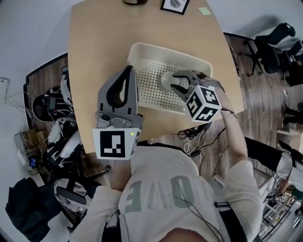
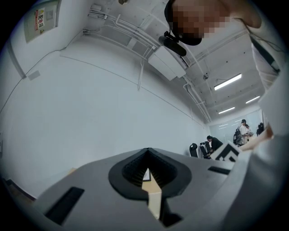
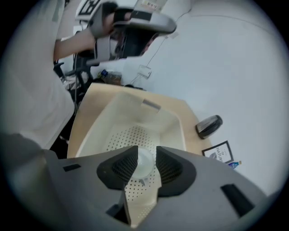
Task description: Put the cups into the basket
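**What the views keep back**

In the head view the cup (image 1: 164,83) in the basket (image 1: 142,51) is half covered by the right gripper (image 1: 174,81). The basket's near left corner lies behind the left gripper (image 1: 128,71). A dark object (image 1: 135,2) and a framed picture (image 1: 174,4) are cut by the top edge. In the right gripper view the pads (image 3: 124,166) cover both sides of the cup, and a framed card (image 3: 218,152) has print too blurred to read. In the left gripper view the wall poster (image 2: 45,19) and distant people (image 2: 244,130) are too small to make out.
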Available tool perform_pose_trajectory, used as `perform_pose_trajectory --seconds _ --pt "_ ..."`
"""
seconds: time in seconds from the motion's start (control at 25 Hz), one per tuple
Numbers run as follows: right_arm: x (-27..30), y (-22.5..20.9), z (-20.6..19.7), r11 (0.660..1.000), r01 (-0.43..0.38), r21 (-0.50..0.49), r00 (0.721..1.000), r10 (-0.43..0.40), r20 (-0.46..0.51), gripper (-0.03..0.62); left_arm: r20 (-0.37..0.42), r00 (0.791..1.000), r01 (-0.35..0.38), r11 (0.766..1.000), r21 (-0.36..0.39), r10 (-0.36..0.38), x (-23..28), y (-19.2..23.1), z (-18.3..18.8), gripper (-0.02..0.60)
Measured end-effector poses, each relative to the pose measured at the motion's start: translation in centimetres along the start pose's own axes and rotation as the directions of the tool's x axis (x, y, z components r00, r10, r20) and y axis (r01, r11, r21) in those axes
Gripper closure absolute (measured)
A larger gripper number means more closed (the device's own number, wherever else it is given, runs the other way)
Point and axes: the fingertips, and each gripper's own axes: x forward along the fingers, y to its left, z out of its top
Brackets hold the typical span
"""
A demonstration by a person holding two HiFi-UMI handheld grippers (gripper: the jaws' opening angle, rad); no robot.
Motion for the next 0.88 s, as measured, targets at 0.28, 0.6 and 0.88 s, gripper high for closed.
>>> perform_pose_trajectory --seconds 0.28,0.6,0.88 --pt "-12.9 -7.5 6.9 0.917 0.362 0.17 0.862 -0.398 0.314 0.595 0.047 0.996 0.073 0.996 0.054 -0.075 0.4 -3.6 3.4 0.575" --pt "-28.4 -8.7 7.7 0.596 0.348 0.724 0.317 -0.802 0.507 0.595 0.084 0.99 0.105 0.986 0.128 -0.116 -0.7 -5.8 5.7 0.574" --pt "-30.7 -4.0 4.2 0.331 0.31 0.891 0.164 -0.942 0.293 0.597 0.11 0.982 0.132 0.979 0.158 -0.15 -1.9 -8.1 7.4 0.574"
